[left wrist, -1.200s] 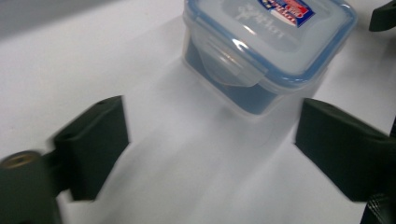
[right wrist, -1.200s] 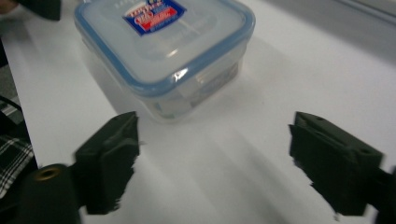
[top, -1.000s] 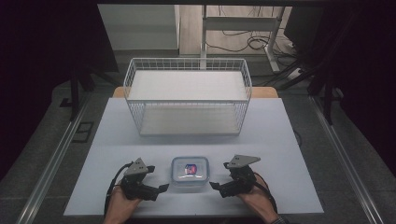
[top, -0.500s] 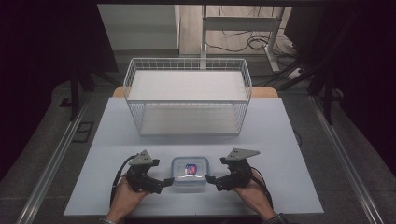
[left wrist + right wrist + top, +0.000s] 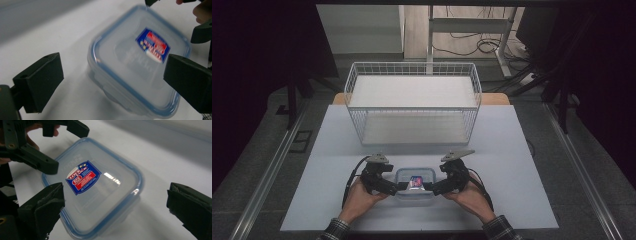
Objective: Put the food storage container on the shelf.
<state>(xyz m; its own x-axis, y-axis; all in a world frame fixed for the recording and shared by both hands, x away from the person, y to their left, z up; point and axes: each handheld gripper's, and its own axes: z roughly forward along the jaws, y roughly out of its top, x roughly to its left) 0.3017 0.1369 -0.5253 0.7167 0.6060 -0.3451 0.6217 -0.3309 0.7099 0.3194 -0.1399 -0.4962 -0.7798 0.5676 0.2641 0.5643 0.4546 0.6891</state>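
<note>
A small clear box (image 5: pixel 415 184) with a blue-edged lid sits on the white table (image 5: pixel 522 165), close to the person's edge and in front of the wire basket (image 5: pixel 413 107). The lid is on, and it has a red and blue sticker (image 5: pixel 83 178) in the middle.

The left gripper (image 5: pixel 398 187) comes at the box from its left side, and the right gripper (image 5: pixel 430 188) comes from its right side. Each one is held in a hand, and their tips are just beside the box.

In the left gripper view, the two black jaws stand wide apart, with the box (image 5: pixel 140 62) lying past them and between them (this picture is a bit blurry). They have just been opening, and they do not press on the box. The right jaw hangs over the lid's edge.

In the right gripper view, the jaws also stand wide apart and have just been opening. The box (image 5: pixel 95 187) lies between them. The left jaw sits at the lid's corner, but it is hard to tell if it touches. The other gripper (image 5: pixel 53 148) shows at the far side of the box.

The basket is well apart from the box and both grippers.
</note>
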